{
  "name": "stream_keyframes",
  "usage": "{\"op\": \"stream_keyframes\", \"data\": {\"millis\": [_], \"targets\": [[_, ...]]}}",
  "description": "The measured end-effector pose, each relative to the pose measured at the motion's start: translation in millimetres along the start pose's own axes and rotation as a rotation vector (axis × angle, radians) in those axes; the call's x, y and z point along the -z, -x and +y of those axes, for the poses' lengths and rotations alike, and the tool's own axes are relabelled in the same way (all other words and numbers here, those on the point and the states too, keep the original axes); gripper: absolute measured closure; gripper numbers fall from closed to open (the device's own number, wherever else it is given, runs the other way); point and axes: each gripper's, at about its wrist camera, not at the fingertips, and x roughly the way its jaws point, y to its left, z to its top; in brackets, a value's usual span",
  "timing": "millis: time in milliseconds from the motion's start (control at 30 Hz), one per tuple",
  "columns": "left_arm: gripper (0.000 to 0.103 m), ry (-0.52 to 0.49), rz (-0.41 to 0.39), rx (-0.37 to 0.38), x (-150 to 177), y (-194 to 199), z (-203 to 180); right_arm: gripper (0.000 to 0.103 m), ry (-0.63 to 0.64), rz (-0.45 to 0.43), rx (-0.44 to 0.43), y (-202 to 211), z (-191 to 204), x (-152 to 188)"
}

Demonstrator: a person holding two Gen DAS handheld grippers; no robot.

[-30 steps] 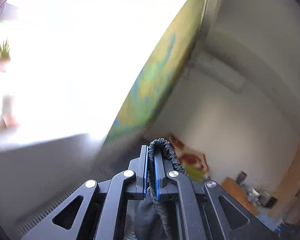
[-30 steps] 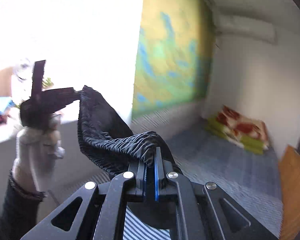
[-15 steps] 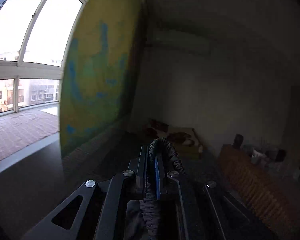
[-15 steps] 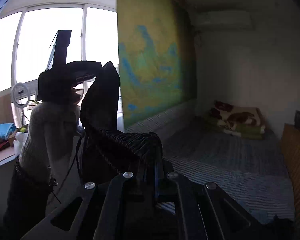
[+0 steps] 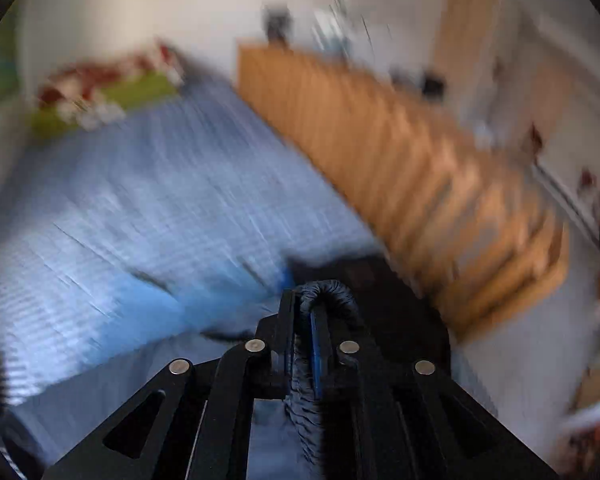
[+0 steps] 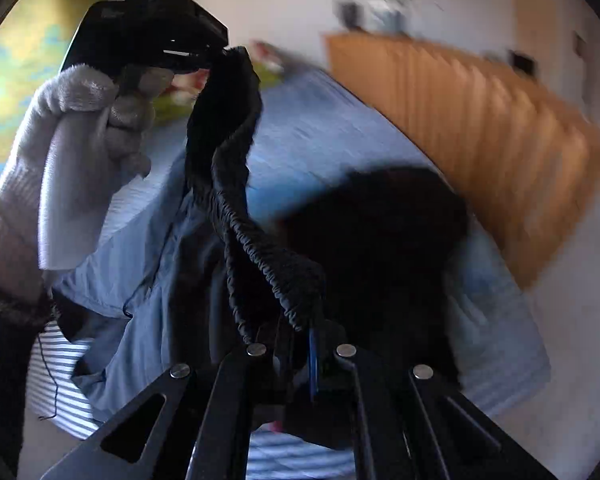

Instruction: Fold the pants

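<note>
A bed (image 5: 148,200) with a blue striped cover fills the left and middle of both blurred views. At its far left end lies a pile of red, white and green bedding (image 5: 104,92). A wooden board (image 5: 400,152) runs along its right side, with small blurred things on top.

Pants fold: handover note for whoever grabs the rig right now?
Left gripper: pinching the pants' waistband, jaws opening.
Right gripper: shut on the same waistband, further along.
Pants: hanging between the two grippers over the bed, legs a dark blur below.
Done: waistband picked up at two points.
Left: lay pants flat on the bed, then fold.
</note>
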Motion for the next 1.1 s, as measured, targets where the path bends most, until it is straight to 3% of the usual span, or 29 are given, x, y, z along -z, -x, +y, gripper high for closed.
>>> {"op": "stream_keyframes", "data": {"millis": [67,167,233,267,300,367,467,667,800,933,1033,1100], "targets": [[0.089,-0.007,0.152,0.050,22.4,-62.8,-31.9,0.098,-0.022,0.039,0.021,-14.2,-24.2,11.4],[0.082,-0.043,0.200,0.070,71.4,-74.4,-47.5,0.091,-0.017,0.099,0.042,-18.8,-44.3,25.3],[0.057,-0.078,0.190,0.065,90.0,-64.3,-39.0,0.072,0.022,0.079,0.068,-10.6,-44.7,31.3],[0.051,-0.096,0.176,0.068,99.1,-49.0,-25.8,0.062,0.036,0.057,0.097,-3.6,-40.0,33.7],[0.046,-0.110,0.160,0.065,102.1,-26.2,-4.7,0.060,0.039,0.040,0.106,-0.8,-40.4,31.6],[0.046,-0.138,0.105,0.027,110.9,25.8,44.8,0.059,0.041,0.012,0.082,12.9,-31.3,23.2],[0.038,-0.090,0.024,-0.046,135.5,88.9,127.9,0.059,0.074,-0.047,0.062,27.7,-13.3,7.9],[0.037,0.180,-0.029,-0.315,229.0,169.1,329.5,0.051,0.183,-0.081,-0.061,20.0,73.9,-12.2],[0.037,0.414,0.031,-0.390,319.1,189.6,444.3,0.048,0.317,-0.012,-0.160,-23.9,150.9,-1.3],[0.037,0.572,0.089,-0.378,391.9,191.8,508.8,0.046,0.457,0.075,-0.223,-76.2,230.3,17.7],[0.036,0.614,0.104,-0.339,415.7,182.4,521.3,0.045,0.558,0.127,-0.230,-118.9,284.3,38.2],[0.029,0.609,0.120,-0.314,421.6,174.3,518.7,0.044,0.591,0.184,-0.244,-149.9,312.7,51.6]]}}
